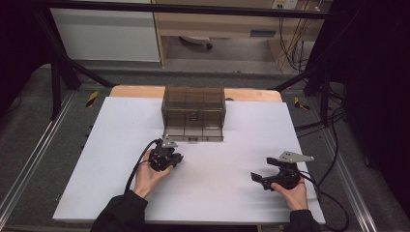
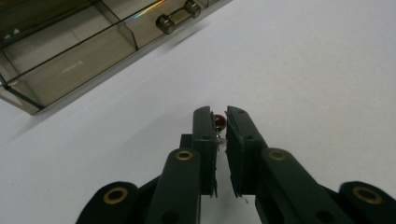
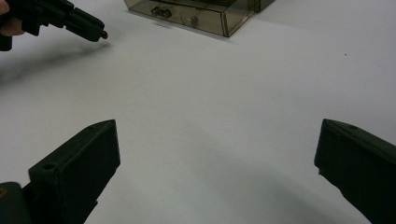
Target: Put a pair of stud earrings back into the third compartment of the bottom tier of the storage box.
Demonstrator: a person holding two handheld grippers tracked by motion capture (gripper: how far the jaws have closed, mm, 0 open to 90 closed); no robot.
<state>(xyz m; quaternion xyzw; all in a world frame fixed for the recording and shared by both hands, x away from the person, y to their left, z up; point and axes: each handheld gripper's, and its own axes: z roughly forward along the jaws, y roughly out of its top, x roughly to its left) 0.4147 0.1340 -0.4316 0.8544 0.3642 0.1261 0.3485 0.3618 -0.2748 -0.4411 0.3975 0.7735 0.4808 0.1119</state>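
The left gripper (image 1: 170, 159) is held in the person's left hand (image 1: 147, 176) a little left of the counter's middle, just in front of the open drawer of the smoked box. In the left gripper view its fingers (image 2: 205, 135) stand nearly together, clamped on a small red bead (image 2: 219, 121) at their tips, with a thin pale sliver showing in the narrow gap below it; what that sliver is cannot be told. The right gripper view shows the same bead (image 3: 104, 34) as a red dot at the end of that gripper, just above the white surface.

The smoked clear box (image 1: 194, 107) stands at the middle of the counter's far edge, its bottom drawer (image 1: 194, 134) pulled out toward the person. Two small round metal knobs (image 2: 165, 24) sit on a drawer front. No brand, label or writing can be read on the box or the grippers.

The white counter (image 1: 227, 193) is bare around the right gripper (image 1: 263, 180), which the right hand (image 1: 292, 193) holds near the counter's near right corner, well apart from the box. Its fingers (image 3: 77, 170) are spread wide with nothing between them.
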